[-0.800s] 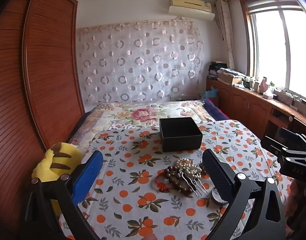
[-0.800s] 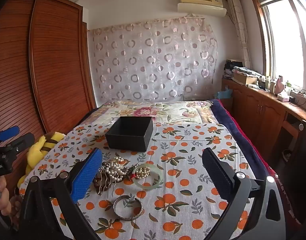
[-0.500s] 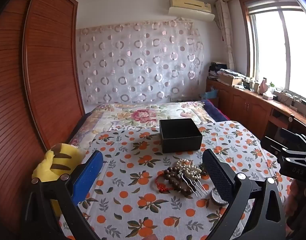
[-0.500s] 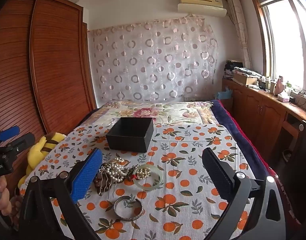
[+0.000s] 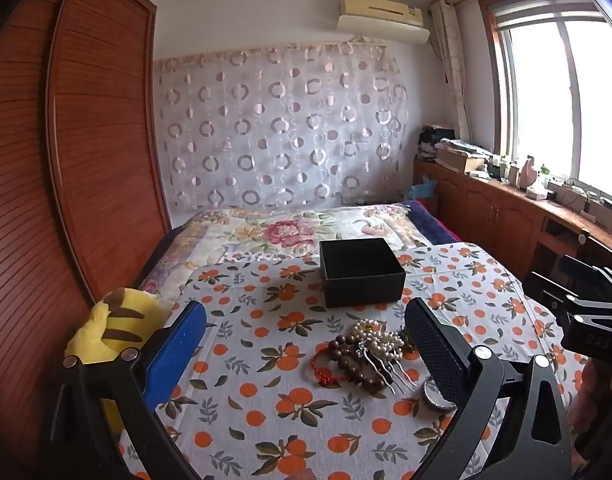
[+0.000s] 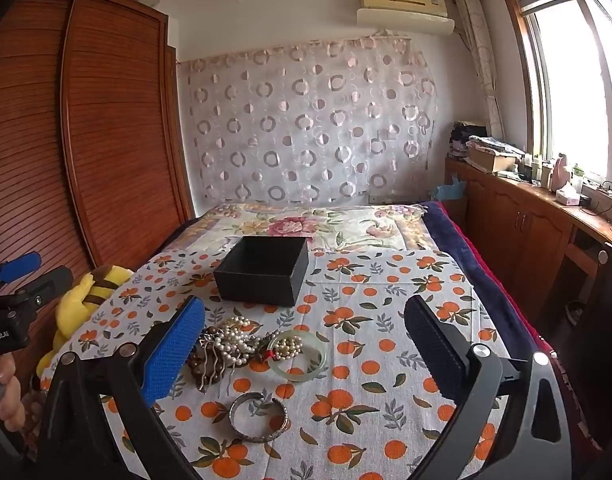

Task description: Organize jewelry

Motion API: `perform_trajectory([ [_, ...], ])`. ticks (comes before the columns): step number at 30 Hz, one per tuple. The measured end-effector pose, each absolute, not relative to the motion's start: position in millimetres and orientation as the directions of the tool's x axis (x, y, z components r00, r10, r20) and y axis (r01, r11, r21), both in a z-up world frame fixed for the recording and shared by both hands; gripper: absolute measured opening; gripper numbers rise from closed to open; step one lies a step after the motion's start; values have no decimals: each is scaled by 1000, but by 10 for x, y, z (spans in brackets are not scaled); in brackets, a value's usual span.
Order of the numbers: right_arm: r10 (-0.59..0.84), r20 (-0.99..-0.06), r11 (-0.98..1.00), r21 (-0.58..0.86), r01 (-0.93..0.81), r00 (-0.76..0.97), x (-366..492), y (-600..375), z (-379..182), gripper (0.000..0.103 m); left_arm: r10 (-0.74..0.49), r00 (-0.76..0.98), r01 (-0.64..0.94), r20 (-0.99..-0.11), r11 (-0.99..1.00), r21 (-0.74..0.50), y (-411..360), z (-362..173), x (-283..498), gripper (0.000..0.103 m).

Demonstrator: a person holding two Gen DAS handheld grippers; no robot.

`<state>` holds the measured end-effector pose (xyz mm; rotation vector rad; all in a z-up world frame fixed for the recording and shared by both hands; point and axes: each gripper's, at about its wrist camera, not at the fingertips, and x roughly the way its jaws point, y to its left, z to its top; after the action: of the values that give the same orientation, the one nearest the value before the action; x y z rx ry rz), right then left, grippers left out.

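Observation:
A pile of jewelry lies on the orange-print cloth: a pearl strand (image 5: 379, 340), brown wooden beads (image 5: 351, 364), a red cord (image 5: 321, 368) and a metal hair comb (image 5: 385, 368). In the right wrist view the pile (image 6: 230, 340) also has a pale green bangle (image 6: 302, 354) and a silver bangle (image 6: 258, 416). An open black box (image 5: 361, 272), also in the right wrist view (image 6: 264, 270), stands behind the pile. My left gripper (image 5: 306, 344) is open and empty, above the pile's near left. My right gripper (image 6: 304, 340) is open and empty over the green bangle.
A yellow striped plush toy (image 5: 114, 328) lies at the bed's left edge by the wooden wardrobe (image 5: 86, 160). A floral quilt (image 5: 290, 232) covers the far bed. Wooden cabinets (image 6: 537, 232) run under the window at right.
The right wrist view has closed in slightly on the jewelry and box. The left gripper has barely moved. Both grippers stay open.

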<state>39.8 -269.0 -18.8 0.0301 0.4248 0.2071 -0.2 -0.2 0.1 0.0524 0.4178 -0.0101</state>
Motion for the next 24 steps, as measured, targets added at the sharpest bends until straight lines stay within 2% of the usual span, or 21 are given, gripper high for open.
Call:
perform_trajectory([
  [24,208,-404,978,73,-195,891,395,-2686,-188,101,3,917,20,-399,998,52,-4,0,-1,97],
])
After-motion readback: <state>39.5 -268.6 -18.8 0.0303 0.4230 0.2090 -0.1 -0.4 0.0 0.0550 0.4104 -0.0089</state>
